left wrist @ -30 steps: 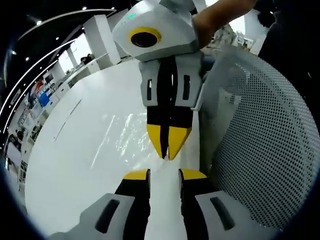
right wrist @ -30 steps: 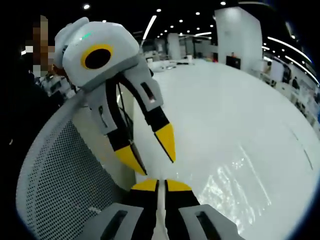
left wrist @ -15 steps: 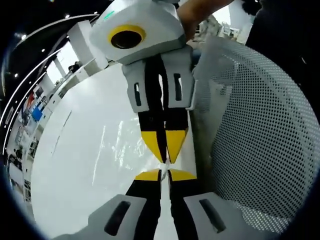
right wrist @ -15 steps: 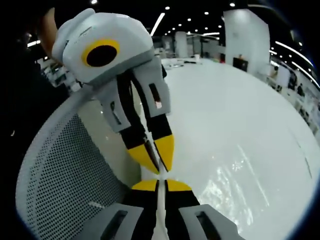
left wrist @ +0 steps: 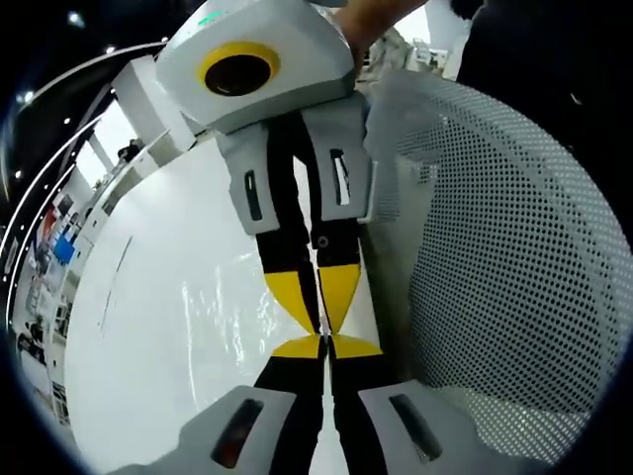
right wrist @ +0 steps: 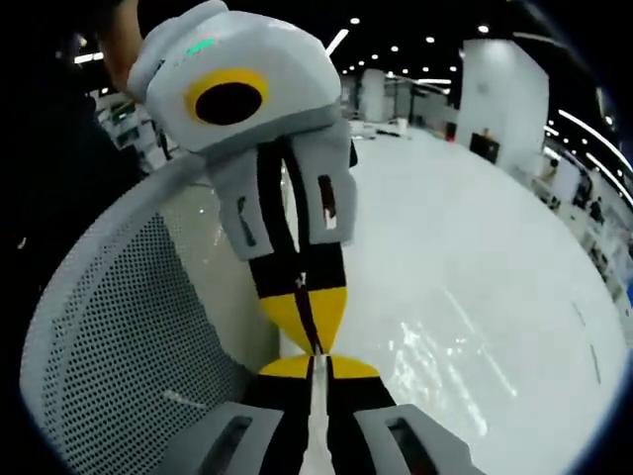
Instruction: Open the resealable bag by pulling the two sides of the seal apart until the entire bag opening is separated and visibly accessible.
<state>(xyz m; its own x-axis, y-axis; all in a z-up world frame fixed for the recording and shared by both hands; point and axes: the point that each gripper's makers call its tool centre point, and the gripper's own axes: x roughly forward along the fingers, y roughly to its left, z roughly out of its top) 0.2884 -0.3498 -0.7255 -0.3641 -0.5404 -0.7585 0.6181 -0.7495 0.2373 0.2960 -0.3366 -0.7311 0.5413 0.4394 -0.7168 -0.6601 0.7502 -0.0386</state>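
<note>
Left gripper (left wrist: 324,346): yellow-tipped jaws pressed together at the bottom of the left gripper view, pinching a thin pale edge of the clear resealable bag (left wrist: 232,302). Right gripper (left wrist: 322,297) reaching down from the top of that same view, its own yellow tips closed and meeting the left gripper's tips almost point to point, held at its upper end by a person's hand (left wrist: 381,15). Bag film spread out to the left of the two pairs of tips, glossy and wrinkled, lying over the white table (left wrist: 138,366); seal line itself too faint to make out, so how far apart the two sides are cannot be told. White perforated chair back (left wrist: 504,257) curving along the right side, close beside both grippers.

In the right gripper view, right gripper (right wrist: 315,366) with jaws together at the bottom, clamped on a pale strip of the bag running down between them. Left gripper (right wrist: 312,327) hanging from above, tips shut and touching the right gripper's tips. Crinkled shine of the bag (right wrist: 445,351) off to the right on the table (right wrist: 475,228). Mesh chair back (right wrist: 119,327) on the left.
</note>
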